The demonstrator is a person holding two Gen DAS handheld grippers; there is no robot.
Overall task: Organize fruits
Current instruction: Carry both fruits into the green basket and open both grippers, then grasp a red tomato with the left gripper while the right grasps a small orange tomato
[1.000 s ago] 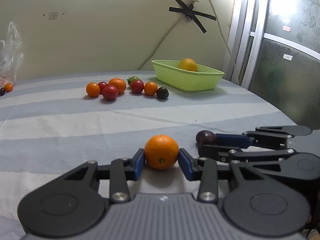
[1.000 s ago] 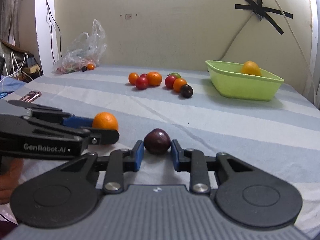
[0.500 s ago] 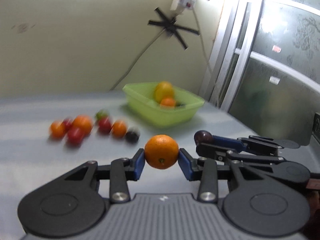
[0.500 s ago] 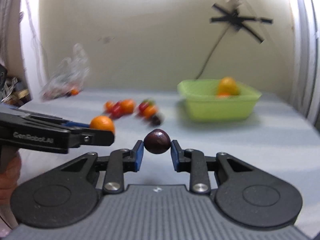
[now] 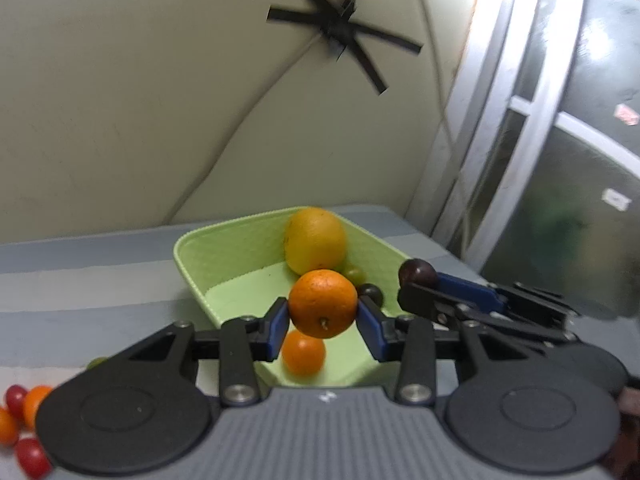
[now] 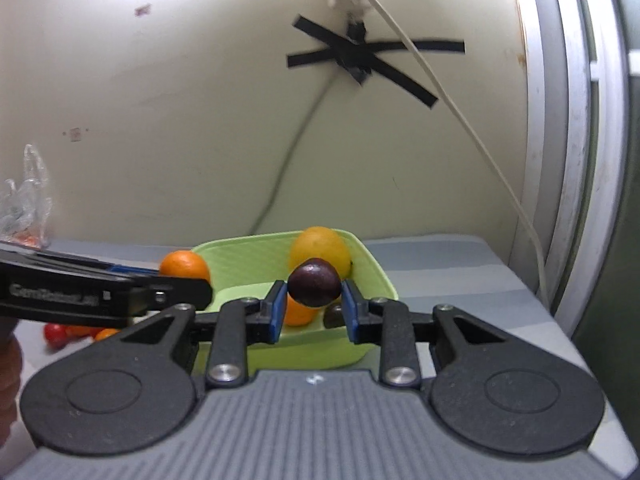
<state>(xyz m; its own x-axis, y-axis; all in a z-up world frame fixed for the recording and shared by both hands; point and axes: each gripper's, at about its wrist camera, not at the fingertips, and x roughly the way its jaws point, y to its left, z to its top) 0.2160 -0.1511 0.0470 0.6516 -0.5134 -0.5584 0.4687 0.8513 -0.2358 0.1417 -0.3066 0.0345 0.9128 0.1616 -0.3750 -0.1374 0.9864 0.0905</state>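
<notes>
Now both grippers are hanging at the near rim of the shallow lime-green plastic tray (image 5: 188, 256), which is sitting on the grey-and-white striped tablecloth (image 5: 80, 280) toward its far right corner, close to the wall. The left gripper (image 5: 323, 322) is clamping a round orange mandarin (image 5: 322, 304) between its blue pads, stem scar facing the camera; seen from the left wrist, this fruit is sitting above the tray's floor, directly over a smaller orange fruit (image 5: 303, 352) already lying inside. The right gripper (image 6: 314, 307) is pinching a small dark purple round fruit (image 6: 314, 284) between its own blue pads, and in the right wrist view it is lining up over the tray's near wall, with a large yellow-orange citrus (image 6: 320, 250) resting against the far wall behind it. The decisive relation is vertical: the tray's open floor lies below and slightly ahead of each pair of jaws, so release probably calls for little further travel. The left gripper appears the nearer to a clear drop, being farther over the interior. Loose red and orange cherry tomatoes (image 5: 24, 412) are waiting near the cloth's left side.
</notes>
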